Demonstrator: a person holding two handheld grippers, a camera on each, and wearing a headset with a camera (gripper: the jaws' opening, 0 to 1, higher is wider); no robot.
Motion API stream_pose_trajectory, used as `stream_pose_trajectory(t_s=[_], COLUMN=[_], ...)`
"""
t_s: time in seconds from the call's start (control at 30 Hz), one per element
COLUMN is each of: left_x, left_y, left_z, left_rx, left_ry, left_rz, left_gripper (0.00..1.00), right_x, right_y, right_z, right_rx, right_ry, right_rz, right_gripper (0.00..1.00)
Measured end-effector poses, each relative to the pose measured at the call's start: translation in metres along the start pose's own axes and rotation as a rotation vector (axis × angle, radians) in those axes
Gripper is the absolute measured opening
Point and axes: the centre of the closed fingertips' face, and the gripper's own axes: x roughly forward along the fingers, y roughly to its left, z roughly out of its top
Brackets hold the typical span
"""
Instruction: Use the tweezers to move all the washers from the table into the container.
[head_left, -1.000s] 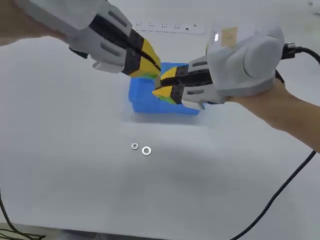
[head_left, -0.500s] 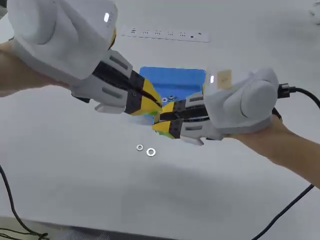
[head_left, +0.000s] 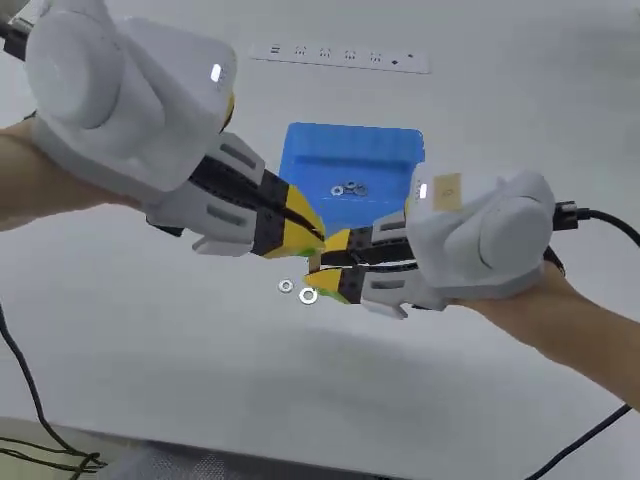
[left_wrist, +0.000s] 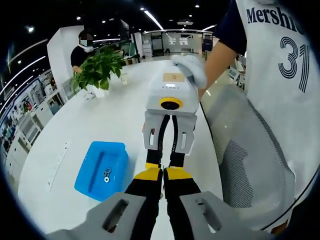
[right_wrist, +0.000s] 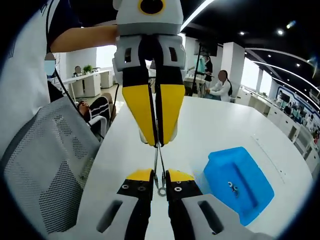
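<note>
While 2 washers (head_left: 308, 295) lie on tbl (head_left: 180, 350), they're sm. silver rings.

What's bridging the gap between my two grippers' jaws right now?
Thin metal tweezers run across it, from the left gripper to the right gripper, over the white table; the right gripper view shows this.
</note>
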Motion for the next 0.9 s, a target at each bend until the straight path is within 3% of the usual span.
stream_pose_trajectory(t_s=[0.3, 0.53, 0.9], left_x=[0.002, 0.004, 0.008], left_y=[-0.003, 0.003, 0.002], left_z=[-0.019, -0.025, -0.028], left_rx=[-0.043, -0.064, -0.064], left_ry=[0.022, 0.023, 0.042], left_rz=[-0.008, -0.008, -0.020], left_gripper=[0.06, 0.06, 0.06], right_x=[0.015, 0.018, 0.023], right_y=[0.006, 0.003, 0.001], right_z=[-0.012, -0.015, -0.019], right_rx=[-0.037, -0.023, -0.007], right_ry=[0.042, 0.043, 0.045], right_rz=[0.016, 0.018, 0.025], right_gripper=[0.11, 0.11, 0.11])
